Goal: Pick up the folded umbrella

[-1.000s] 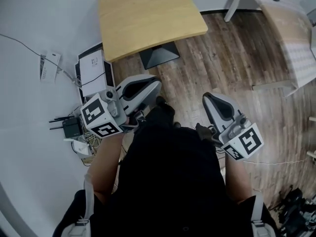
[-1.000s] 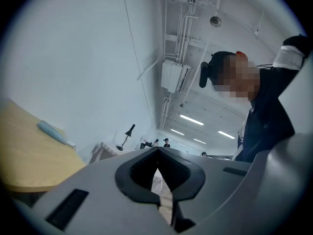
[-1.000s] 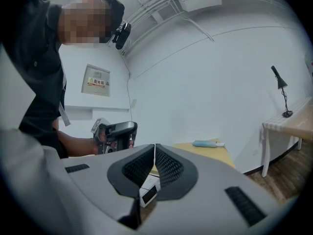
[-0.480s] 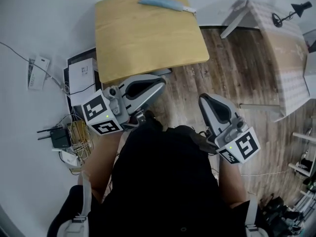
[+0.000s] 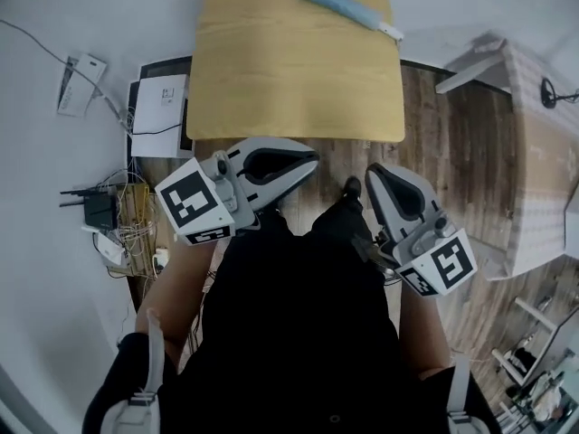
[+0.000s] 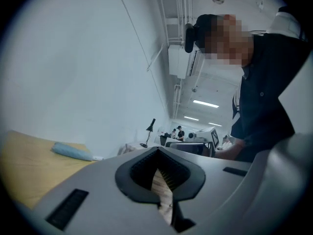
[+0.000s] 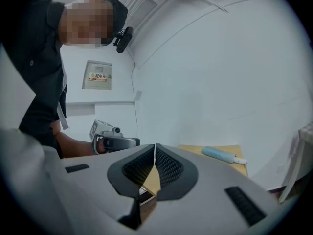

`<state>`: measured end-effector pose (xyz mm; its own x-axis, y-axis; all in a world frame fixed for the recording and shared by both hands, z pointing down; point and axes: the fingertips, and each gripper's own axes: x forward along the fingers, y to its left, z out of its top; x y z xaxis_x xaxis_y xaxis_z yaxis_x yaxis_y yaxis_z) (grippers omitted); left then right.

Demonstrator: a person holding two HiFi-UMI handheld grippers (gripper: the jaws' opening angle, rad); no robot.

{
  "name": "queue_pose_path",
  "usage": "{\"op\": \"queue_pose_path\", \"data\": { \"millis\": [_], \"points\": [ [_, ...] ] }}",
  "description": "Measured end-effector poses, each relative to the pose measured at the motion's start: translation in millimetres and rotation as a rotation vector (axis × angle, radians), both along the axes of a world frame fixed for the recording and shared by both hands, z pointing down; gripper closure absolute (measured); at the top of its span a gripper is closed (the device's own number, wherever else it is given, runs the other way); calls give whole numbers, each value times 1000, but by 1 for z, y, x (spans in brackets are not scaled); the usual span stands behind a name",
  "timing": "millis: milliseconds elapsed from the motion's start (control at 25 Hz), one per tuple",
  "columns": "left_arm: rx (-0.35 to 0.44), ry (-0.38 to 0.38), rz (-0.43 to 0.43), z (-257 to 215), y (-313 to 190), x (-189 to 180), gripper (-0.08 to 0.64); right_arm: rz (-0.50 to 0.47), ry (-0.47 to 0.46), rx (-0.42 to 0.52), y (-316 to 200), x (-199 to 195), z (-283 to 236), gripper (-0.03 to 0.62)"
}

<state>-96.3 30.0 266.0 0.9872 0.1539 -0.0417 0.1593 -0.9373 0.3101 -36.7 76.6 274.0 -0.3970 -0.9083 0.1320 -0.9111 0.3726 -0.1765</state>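
The folded umbrella [image 5: 348, 5], light blue with a white handle end, lies at the far right corner of the wooden table [image 5: 289, 80]. Both grippers are held level in front of the person's dark torso, short of the table's near edge and well away from the umbrella. My left gripper [image 5: 312, 158] is shut with nothing in it, and so is my right gripper [image 5: 374, 174]. In the left gripper view the umbrella [image 6: 72, 151] lies far off to the left beyond the shut left gripper [image 6: 158, 150]. In the right gripper view the umbrella [image 7: 221, 155] lies to the right of the right gripper [image 7: 154, 146].
A white box on a black case [image 5: 161, 114] sits on the floor left of the table, with a router and tangled cables [image 5: 95, 211] below it. A white desk [image 5: 534, 170] with a lamp [image 5: 552, 93] stands at the right. Wooden floor lies between.
The table and umbrella have swung to the middle of the view and come nearer. Both grippers have travelled with the person toward the table's near edge, still shut.
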Motion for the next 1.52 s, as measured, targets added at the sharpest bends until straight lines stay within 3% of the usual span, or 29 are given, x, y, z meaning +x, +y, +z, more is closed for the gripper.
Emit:
{"op": "queue_pose_path", "data": {
  "millis": [200, 480, 720, 960, 1120, 1360, 1520],
  "points": [
    [-15, -13, -161, -6, -20, 40, 548, -174, -14, 38, -29, 42, -6, 572],
    [8, -20, -326, -24, -25, 111, 548, -292, -33, 62, -35, 127, -22, 572],
    [-30, -10, -462, -33, -22, 121, 548, -400, -36, 52, -31, 164, -16, 572],
    [-65, -51, -497, -19, -28, 124, 548, -408, -79, 46, -50, 171, -13, 572],
    [-65, -44, -486, -16, -50, 132, 548, -426, -22, -10, -70, 170, 3, 572],
    [-93, 42, -488, -10, -117, 141, 548, -461, 52, -5, -114, 160, -16, 572],
    [-101, 91, -451, -12, -145, 152, 548, -434, 112, -50, -143, 163, -19, 572]
  ]
}}
